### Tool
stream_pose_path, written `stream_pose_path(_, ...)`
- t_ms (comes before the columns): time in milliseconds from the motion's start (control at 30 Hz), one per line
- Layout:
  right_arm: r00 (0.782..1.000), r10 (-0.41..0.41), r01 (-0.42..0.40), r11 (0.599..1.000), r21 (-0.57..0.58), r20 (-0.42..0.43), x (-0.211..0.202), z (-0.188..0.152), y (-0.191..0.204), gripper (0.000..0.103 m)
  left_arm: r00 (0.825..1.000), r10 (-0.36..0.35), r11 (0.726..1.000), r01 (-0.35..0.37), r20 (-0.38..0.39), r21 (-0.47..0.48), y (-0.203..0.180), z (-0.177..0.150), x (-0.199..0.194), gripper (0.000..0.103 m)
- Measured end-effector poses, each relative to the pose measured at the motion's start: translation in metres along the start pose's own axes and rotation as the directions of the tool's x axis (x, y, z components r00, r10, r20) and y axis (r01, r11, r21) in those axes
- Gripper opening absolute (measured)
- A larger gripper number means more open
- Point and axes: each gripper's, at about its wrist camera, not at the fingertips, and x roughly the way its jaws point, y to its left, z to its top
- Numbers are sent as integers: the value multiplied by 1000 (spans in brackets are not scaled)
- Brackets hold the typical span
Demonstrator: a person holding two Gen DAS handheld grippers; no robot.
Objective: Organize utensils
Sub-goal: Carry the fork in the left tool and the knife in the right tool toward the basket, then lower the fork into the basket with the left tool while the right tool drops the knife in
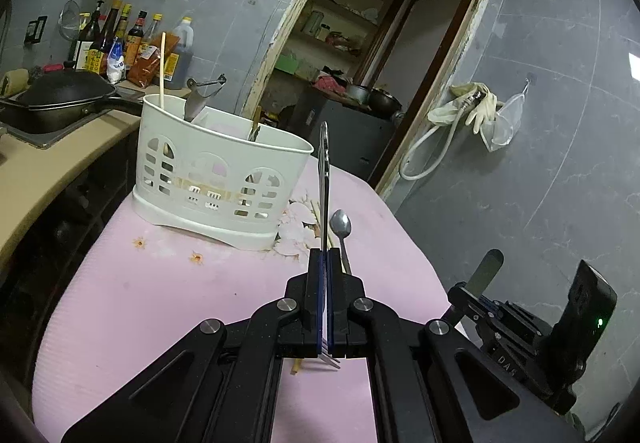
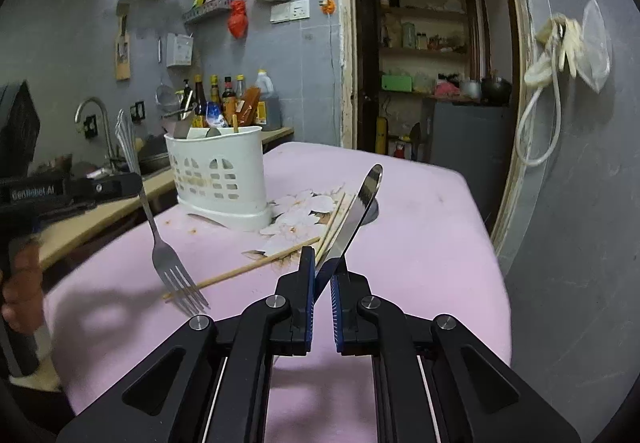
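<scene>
With my left tongs (image 1: 325,255) clamped on the fork (image 1: 324,179), its handle points to 12 o'clock, tines toward me; my right tongs (image 2: 322,263) grip the knife (image 2: 356,211), tip slanting to 1 o'clock, caddy (image 2: 218,175) at 10 o'clock.

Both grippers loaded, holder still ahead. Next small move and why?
Probably carry the left gripper forward over the white holder and lower the fork in: it is shut on the fork, lifted off the pink table. The right gripper holds a knife.

Bare pink mat (image 1: 120,303) left of fork (image 1: 325,179); caddy (image 1: 216,179) blocks behind.
</scene>
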Motion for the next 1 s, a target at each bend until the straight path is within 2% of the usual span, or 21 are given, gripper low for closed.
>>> stream_pose_path(100,999,-35,38,995,-90,38,-6,-1,14,5,1000,7,1000,-7,5,5,0,1,-1,0)
stream_pose_path(200,995,-45,59,984,-169,88,-12,1,28,0,1000,6,1000,-6,13,15,-2,4,-3,0)
stream_pose_path(300,995,-43,63,975,-215,95,-9,7,37,0,1000,3,999,-4,28,39,-6,9,-5,0)
stream_pose_path(500,994,-52,72,971,-226,94,0,9,35,0,999,1,998,-4,39,62,-10,15,-4,0)
stream_pose_path(667,989,-61,92,965,-245,132,-1,18,36,0,998,-5,997,0,62,77,-10,25,-5,0)
stream_pose_path(1000,963,8,54,973,-224,268,3,72,39,0,987,43,984,-68,153,162,-8,60,-16,0)
